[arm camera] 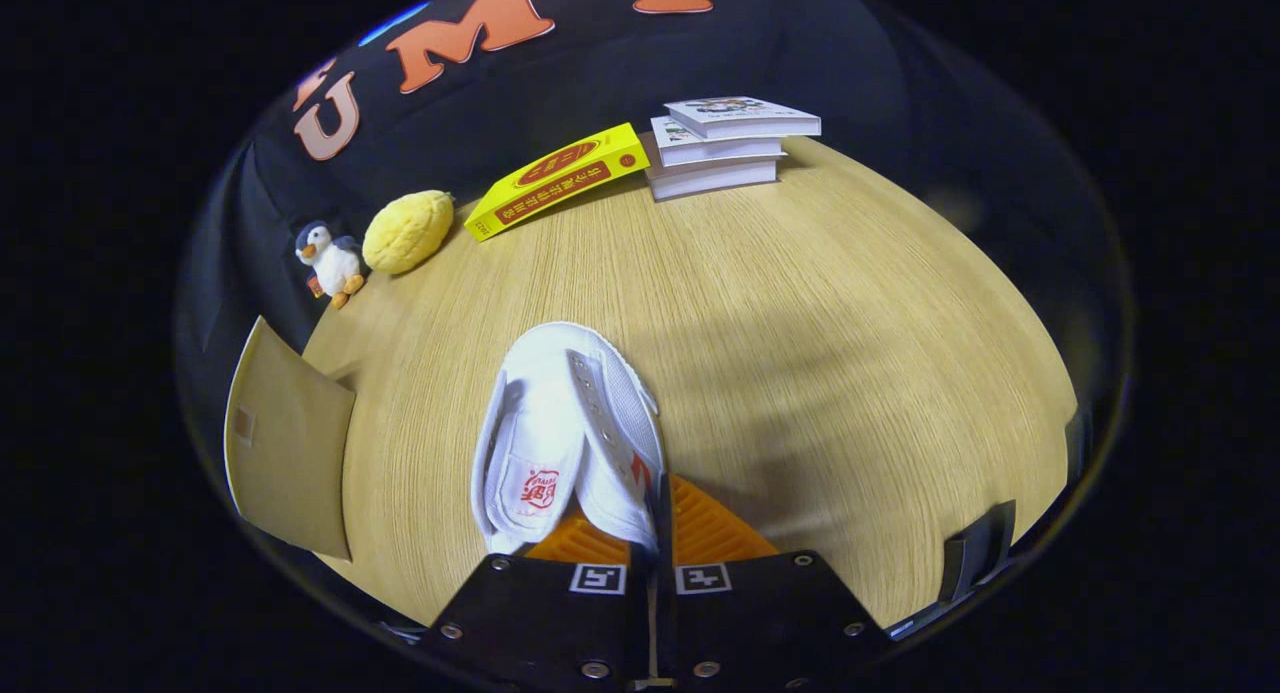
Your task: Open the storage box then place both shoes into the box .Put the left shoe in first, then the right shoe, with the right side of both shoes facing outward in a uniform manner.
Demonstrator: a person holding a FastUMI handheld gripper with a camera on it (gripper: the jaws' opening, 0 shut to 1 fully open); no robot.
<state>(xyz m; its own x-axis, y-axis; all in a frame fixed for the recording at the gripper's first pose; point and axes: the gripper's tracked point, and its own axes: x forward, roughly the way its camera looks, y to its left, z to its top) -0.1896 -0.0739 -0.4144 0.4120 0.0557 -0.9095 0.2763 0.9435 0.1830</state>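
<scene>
Gripper (655, 533) fingers are closed tight on the heel side wall of a white canvas shoe (565, 433), its toe pointing ahead over a wooden table (850, 353). A tan box flap (285, 443) sits left of the shoe at the table's edge. Along the far edge: penguin toy (330, 261), yellow plush (407, 232), yellow book (555, 179), stacked books (725, 145). Broad bare tabletop lies ahead and right.

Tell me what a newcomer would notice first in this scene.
The white shoe stands out first, its side wall pinched between the orange fingers of the gripper over the wooden table. Beyond it, by the black wall, sit a yellow box, a stack of books and a toy penguin.
</scene>
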